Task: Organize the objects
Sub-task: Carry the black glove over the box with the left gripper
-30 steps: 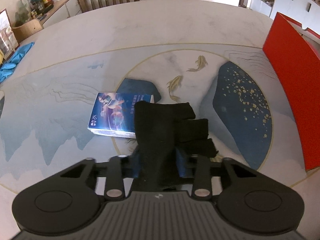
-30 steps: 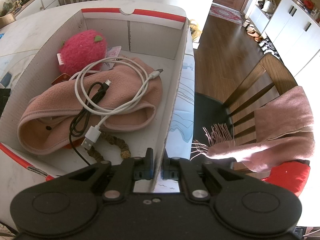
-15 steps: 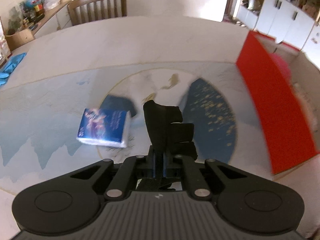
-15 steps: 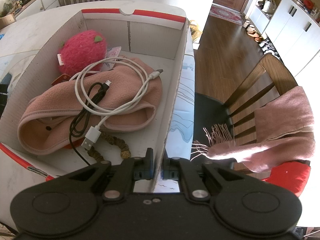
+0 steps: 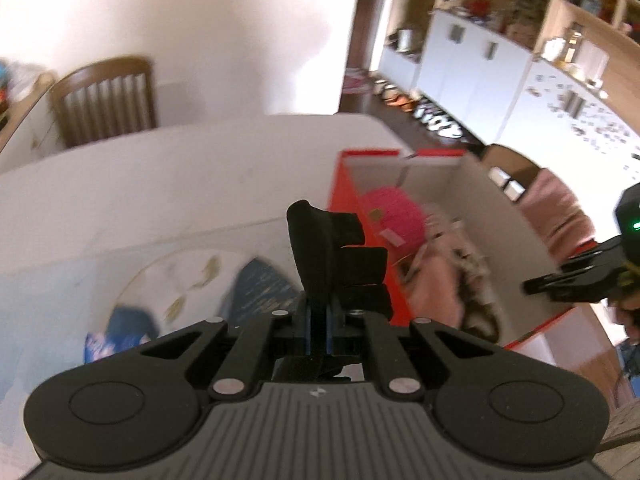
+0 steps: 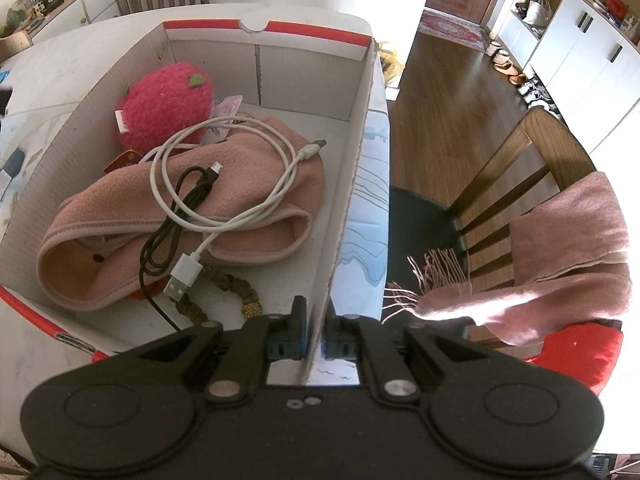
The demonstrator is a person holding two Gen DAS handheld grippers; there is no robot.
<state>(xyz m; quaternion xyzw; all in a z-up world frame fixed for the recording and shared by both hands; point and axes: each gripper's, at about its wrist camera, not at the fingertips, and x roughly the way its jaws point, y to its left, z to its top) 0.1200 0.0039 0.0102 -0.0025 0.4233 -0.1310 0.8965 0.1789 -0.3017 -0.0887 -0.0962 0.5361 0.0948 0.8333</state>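
While the left gripper has its fingers pinched tight on a black glove, the glove stands up from them, lifted above the bench just beside the red outer wall of the box. The right gripper has its fingers narrow, clamped on the box's near right wall. Inside the box lie a pink plush strawberry, a pink fleece hat, a white cable and a black cable on top of the hat.
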